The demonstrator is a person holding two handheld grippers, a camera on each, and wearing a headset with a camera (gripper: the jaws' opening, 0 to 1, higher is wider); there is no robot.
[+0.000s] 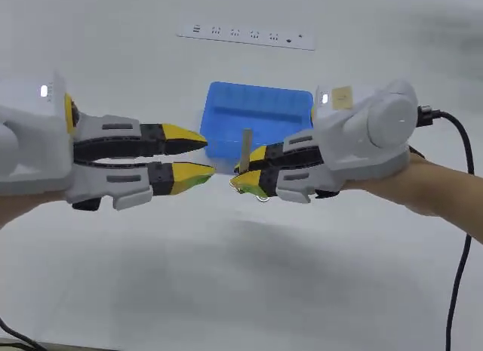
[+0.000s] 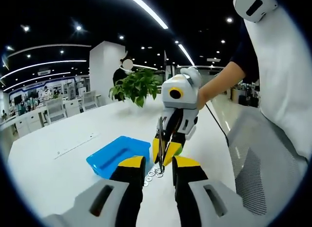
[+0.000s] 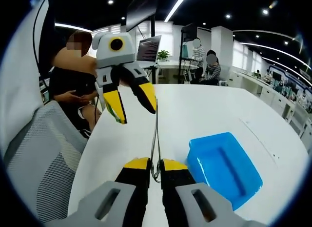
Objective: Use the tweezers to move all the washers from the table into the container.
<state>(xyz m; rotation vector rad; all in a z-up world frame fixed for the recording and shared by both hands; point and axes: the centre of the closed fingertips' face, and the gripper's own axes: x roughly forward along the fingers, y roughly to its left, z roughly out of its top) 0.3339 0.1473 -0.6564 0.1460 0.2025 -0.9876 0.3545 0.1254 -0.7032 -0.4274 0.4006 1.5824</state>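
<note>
1. Picking up a washer looks like the step now. The right claw [image 1: 243, 177] is squeezed shut on the tweezers [image 1: 246, 146]. The thin end of the tweezers points down at the bench [image 1: 226, 283].
2. The washers [image 2: 151, 174] lie in a little bunch on the bench. They are just beside the blue container [image 1: 256, 113] and right by the tip of the tweezers. I can see no washer in the container, so the job seems to be near its start.
3. The left claw [image 1: 205, 155] has its two halves apart and holds nothing. It hangs over the bench near the right claw and points at it.
4. To do this well, I think the tweezers should come down slowly on one washer, not on the whole bunch. Washers are flat and thin, so one tip may need to slip into the hole or under the edge.
5. Squeeze softly. A hard pinch could make the washer jump away.
6. Lift it straight up and carry it the short way over the container wall. Then let go low down, so it does not bounce out.
7. The left claw view shows the washers best, as small rings by the tweezer tip. In the head view the right claw covers most of them, and just one ring peeks out under it.
8. The right claw view looks down into the container and shows the tweezers held straight between its own two halves. The head view shows a power strip [image 1: 245, 35] far back on the bench.
</note>
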